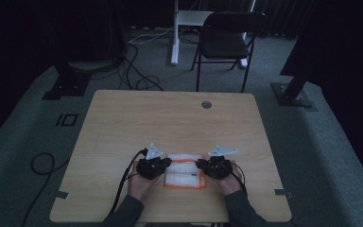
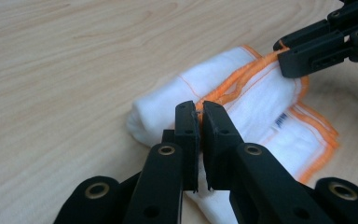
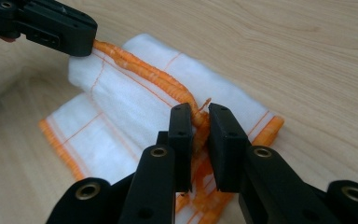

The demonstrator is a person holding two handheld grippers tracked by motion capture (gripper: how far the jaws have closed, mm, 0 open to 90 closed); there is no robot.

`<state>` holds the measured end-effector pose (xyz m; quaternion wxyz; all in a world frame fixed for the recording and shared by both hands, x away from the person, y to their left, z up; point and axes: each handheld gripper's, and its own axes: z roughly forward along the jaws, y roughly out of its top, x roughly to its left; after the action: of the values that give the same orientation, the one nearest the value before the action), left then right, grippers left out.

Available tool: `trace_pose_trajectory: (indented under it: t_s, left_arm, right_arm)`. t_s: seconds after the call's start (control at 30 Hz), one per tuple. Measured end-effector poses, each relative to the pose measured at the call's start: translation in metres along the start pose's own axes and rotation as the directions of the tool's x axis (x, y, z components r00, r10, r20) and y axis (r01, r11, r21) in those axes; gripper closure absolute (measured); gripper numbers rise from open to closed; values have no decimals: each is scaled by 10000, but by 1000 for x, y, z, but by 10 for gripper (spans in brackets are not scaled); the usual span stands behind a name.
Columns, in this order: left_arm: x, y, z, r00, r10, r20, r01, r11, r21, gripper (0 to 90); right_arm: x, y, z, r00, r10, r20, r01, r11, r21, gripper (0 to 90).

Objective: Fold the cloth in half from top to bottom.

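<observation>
A white cloth [image 1: 185, 175] with an orange hem lies partly folded on the near middle of the wooden table [image 1: 170, 123]. My left gripper [image 1: 169, 162] is at the cloth's left end, my right gripper [image 1: 198, 164] at its right end. In the left gripper view, my left gripper [image 2: 199, 109] is shut on the orange hem of the cloth [image 2: 256, 98]. The right gripper view has my right gripper [image 3: 199, 116] shut on the same bunched hem of the cloth [image 3: 135, 102]. The hem runs raised between both grippers, with a lower layer flat on the wood.
A round grommet [image 1: 206, 104] sits near the table's far edge. Behind the table stand a black folding chair [image 1: 227, 38] and a white desk leg [image 1: 175, 33]. Cables [image 1: 139, 78] trail over the grey floor, and black stand bases [image 1: 290, 94] flank the table.
</observation>
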<state>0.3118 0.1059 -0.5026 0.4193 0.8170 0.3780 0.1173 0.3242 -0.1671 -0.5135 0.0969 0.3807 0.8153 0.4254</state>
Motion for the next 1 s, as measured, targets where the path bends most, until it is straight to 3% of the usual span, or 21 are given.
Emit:
trace_pose_trajectory:
  t_s: [0.1,0.23,0.43,0.6,0.7,0.9,0.93,1.0]
  left_arm:
    - [-3,-5,-4,9999,125,58,-125,9999,72,849]
    - [-3,-7,-13,10000,-38,81,39,10000,-87,792]
    - [4,7,-22,9995,-280,-147,271,9981,-554,736]
    - [9,17,-6,9992,-344,-205,337,9989,-328,717]
    - [7,20,7,9998,-161,-154,160,9999,-48,713]
    - [7,19,22,9999,-102,-58,104,9991,401,713]
    - [5,17,21,10000,4,64,-7,9990,442,713]
    - [1,13,19,9996,205,175,-213,9986,493,711]
  right_arm:
    - [5,-5,-5,9999,-111,-67,110,9998,-164,801]
    - [12,-11,-10,9995,-308,-64,307,9993,-233,814]
    - [15,-14,-13,9994,-333,-68,331,9990,-288,816]
    - [17,-16,-15,9989,-449,-150,444,9985,-324,816]
    - [17,-17,-16,9986,-494,-202,487,9982,-336,816]
    - [17,-17,-17,9982,-546,-238,536,9978,-388,812]
    - [17,-17,-18,9982,-546,-256,535,9977,-408,803]
    - [16,-16,-20,9983,-495,-292,481,9977,-468,704]
